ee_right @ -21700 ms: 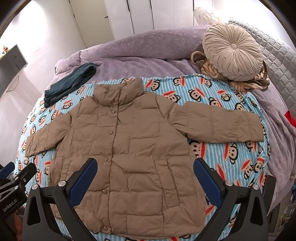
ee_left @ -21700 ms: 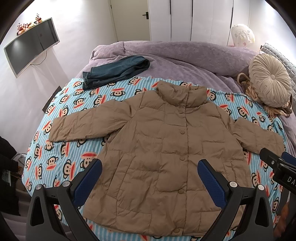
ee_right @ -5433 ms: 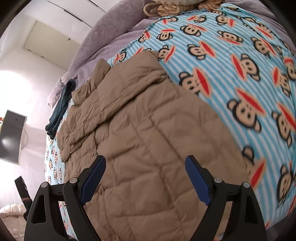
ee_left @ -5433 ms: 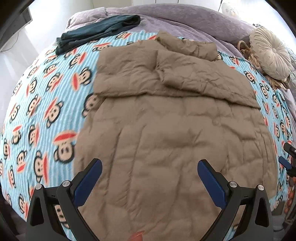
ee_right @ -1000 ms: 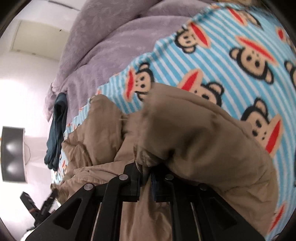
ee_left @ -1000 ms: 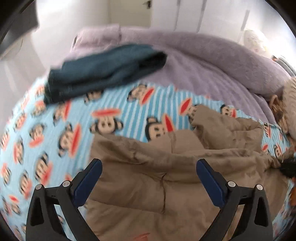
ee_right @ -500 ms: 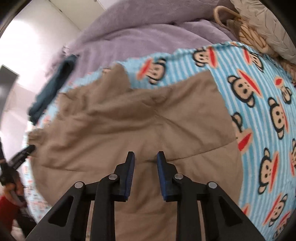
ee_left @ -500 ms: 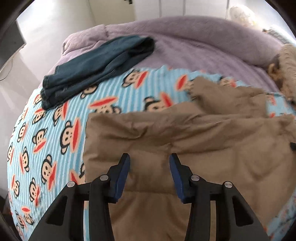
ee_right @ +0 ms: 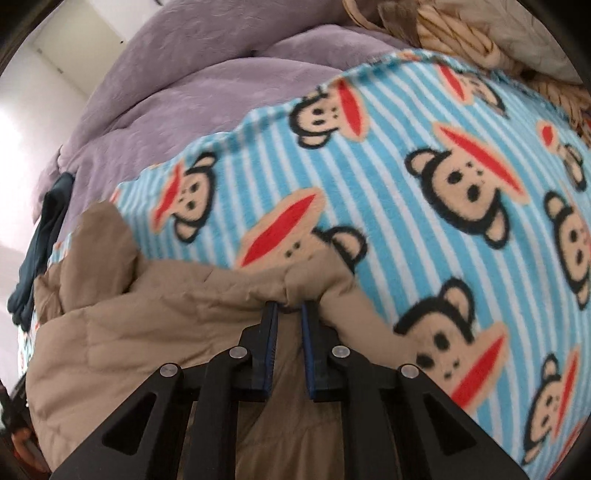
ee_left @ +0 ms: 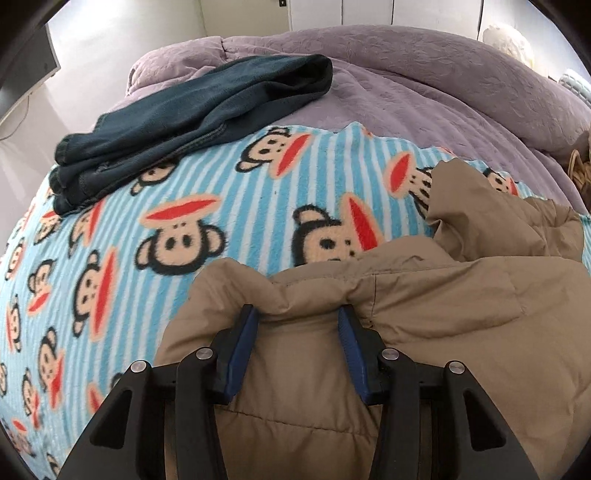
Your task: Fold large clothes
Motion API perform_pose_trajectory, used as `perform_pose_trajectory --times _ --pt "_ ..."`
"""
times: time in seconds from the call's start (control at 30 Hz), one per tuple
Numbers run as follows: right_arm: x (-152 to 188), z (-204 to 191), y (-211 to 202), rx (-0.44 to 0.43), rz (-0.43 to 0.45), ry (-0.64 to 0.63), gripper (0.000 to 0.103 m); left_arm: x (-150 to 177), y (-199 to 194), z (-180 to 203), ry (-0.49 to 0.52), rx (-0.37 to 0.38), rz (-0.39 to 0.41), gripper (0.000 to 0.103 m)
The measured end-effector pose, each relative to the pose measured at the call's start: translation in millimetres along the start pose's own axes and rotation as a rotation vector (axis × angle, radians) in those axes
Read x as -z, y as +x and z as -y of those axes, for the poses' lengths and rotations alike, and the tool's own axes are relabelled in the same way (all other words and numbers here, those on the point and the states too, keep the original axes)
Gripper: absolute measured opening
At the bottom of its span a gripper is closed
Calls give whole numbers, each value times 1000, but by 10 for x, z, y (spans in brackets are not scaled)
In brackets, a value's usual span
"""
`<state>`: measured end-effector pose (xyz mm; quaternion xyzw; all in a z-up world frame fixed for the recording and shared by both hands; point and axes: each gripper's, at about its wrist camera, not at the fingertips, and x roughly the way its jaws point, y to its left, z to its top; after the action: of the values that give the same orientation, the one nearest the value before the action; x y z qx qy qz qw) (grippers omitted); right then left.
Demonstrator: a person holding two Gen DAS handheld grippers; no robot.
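The tan puffer jacket [ee_left: 424,302] lies folded on the monkey-print blanket [ee_left: 184,206]. My left gripper [ee_left: 297,314] is shut on a thick bunch of the jacket's top left edge, its blue pads [ee_left: 243,339] pressed into the fabric. In the right wrist view the jacket [ee_right: 147,325] fills the lower left. My right gripper [ee_right: 287,306] is shut on the jacket's top right corner, pads [ee_right: 271,332] nearly together. The jacket's collar [ee_left: 480,206] sticks out past the folded edge.
Folded dark blue jeans [ee_left: 192,110] lie at the far left on the purple duvet [ee_left: 424,81]. A woven basket with a cushion [ee_right: 461,33] sits at the far right. The jeans also show in the right wrist view [ee_right: 40,236]. A wall TV [ee_left: 26,62] hangs left.
Both grippers have moved forward to the jacket's far folded edge and closed on the fabric there. Half a second ago they hovered narrow above the jacket.
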<state>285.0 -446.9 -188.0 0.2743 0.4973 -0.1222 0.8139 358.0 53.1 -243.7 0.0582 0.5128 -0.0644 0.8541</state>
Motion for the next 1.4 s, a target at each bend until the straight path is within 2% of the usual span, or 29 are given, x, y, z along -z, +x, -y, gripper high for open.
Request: perform_pose_trajectory --times 0.17,0.33,0.4,0.47,0.5,0.57,0.67,0.7,0.73,0.77,0.8,0.83,0.97,1.2,1.27,1.3,1.4 --pt "-5 6 65 10 14 -1 12 -55 -36 -23 -9 2 -14 49" --pt "-13 38 63 -7 29 8 12 -59 -365 -259 -86 -71 71 49" --pt "-3 50 64 -14 33 14 12 -46 -231 -385 -101 -85 24 49" --pt "22 57 64 -14 36 17 12 -43 -41 -509 -140 -88 -31 61" --pt "24 49 63 -9 35 15 12 -47 39 -593 -193 -81 -48 72" --pt "20 50 63 -5 29 16 12 -48 138 -751 -294 -36 -81 76" --pt "-36 47 13 -4 4 39 17 -97 67 -796 -308 -49 -86 76" --pt "-57 37 -28 5 -1 53 23 -106 -14 -784 -285 -67 -73 75" --pt "-71 26 -80 2 -2 63 41 -109 -87 -775 -266 -77 -62 75" --pt "-61 16 -160 -16 0 72 52 -94 -193 -769 -244 -80 -50 75" --pt "-37 -7 -258 -46 6 73 75 -64 -301 -772 -227 -77 -41 75" --pt "-6 -37 -354 -64 17 66 84 -31 -377 -769 -217 -73 -36 75" --pt "242 -90 -735 -110 37 49 84 233 -752 -748 -195 -54 -31 75" --pt "894 154 -1080 -183 -21 187 86 825 -1146 -608 -218 -16 -82 76" --pt "1030 160 -1134 -200 -38 189 94 970 -1245 -576 -236 9 -93 88" --pt "1112 167 -1175 -205 -45 184 102 1029 -1288 -551 -240 16 -92 98" --pt "1315 149 -1278 -225 -59 180 103 1206 -1449 -448 -213 15 -74 99"
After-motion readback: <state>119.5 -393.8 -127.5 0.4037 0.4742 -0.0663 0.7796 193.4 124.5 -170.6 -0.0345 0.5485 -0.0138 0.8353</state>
